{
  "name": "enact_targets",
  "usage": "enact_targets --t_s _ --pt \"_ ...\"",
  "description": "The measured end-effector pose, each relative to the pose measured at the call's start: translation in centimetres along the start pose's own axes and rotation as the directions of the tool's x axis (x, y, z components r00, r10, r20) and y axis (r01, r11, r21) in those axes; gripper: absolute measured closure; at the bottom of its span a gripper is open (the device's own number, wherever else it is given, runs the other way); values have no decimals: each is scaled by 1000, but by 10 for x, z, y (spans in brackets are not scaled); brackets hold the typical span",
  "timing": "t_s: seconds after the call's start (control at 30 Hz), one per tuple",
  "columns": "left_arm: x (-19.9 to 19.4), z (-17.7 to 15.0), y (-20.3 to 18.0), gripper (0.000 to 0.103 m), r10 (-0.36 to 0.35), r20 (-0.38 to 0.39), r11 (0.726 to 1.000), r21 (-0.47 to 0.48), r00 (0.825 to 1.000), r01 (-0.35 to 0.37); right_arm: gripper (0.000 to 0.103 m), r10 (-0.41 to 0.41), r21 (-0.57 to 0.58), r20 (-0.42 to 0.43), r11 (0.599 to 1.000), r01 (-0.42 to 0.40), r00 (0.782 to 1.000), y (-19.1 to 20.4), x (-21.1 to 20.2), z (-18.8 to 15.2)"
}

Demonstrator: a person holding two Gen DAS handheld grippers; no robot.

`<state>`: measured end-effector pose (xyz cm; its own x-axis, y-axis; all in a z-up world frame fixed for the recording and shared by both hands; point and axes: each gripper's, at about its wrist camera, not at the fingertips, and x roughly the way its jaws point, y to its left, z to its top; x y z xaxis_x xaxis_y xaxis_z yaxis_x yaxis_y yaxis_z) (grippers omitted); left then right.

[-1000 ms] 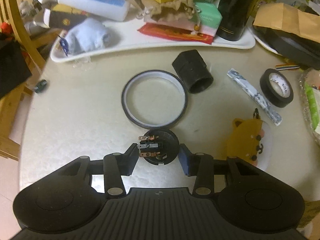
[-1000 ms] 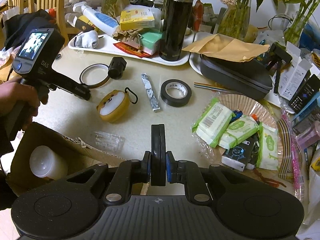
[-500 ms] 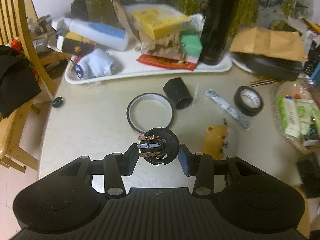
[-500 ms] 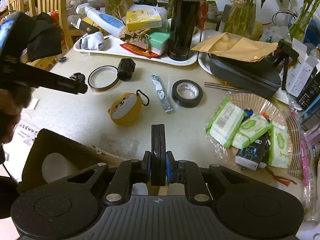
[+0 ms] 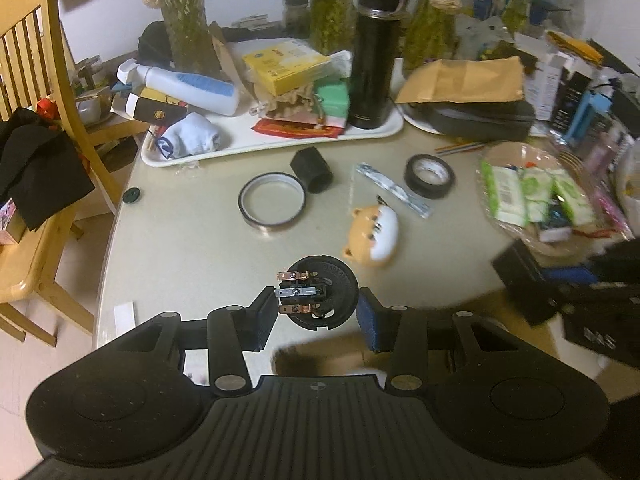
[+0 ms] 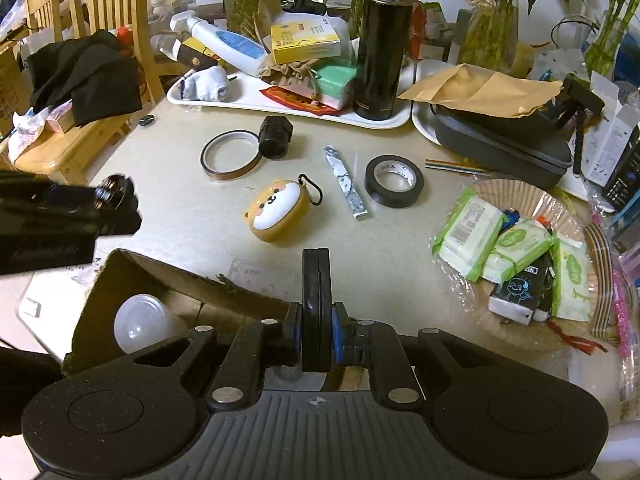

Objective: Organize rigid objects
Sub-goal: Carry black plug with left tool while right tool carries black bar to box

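My left gripper (image 5: 318, 310) is shut on a black round electrical part (image 5: 320, 292) with copper terminals, held in the air above the table's near edge. In the right wrist view that gripper (image 6: 114, 200) appears blurred at the left, just beyond an open cardboard box (image 6: 180, 280) that holds a white bulb (image 6: 144, 324). My right gripper (image 6: 316, 336) is shut on a thin black disc (image 6: 316, 300), held edge-on over the box's right end. On the table lie an amber tape ring (image 5: 272, 204), a black cylinder (image 5: 311, 170), a dog-faced case (image 5: 374, 236) and a black tape roll (image 5: 429, 176).
A white tray (image 5: 280, 144) with bottles, boxes and a tall black flask (image 5: 374, 56) lines the far side. A silver sachet (image 5: 394, 190) lies by the tape roll. Wipe packets on a paper plate (image 6: 520, 240) sit at the right. A wooden chair (image 5: 44, 120) stands at the left.
My left gripper has risen and drawn back from the tape ring toward the box, carrying the round part. The right gripper has hardly moved and keeps its grip on the disc.
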<state>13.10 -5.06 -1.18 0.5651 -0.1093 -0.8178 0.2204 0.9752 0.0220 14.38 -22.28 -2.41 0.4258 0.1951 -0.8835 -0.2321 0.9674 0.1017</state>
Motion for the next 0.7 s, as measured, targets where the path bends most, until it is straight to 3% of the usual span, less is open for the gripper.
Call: enact_targets --t_s 0.23,0.7 --pt "-21 -18 -4 61 -10 -4 1000 13 1000 10 86 17 -20 -1 1000 -17 1000 11 -5 -8" --pt "-23 -33 1 61 -40 -54 999 9 998 40 86 56 -64 -47 996 -59 997 35 -1 -21"
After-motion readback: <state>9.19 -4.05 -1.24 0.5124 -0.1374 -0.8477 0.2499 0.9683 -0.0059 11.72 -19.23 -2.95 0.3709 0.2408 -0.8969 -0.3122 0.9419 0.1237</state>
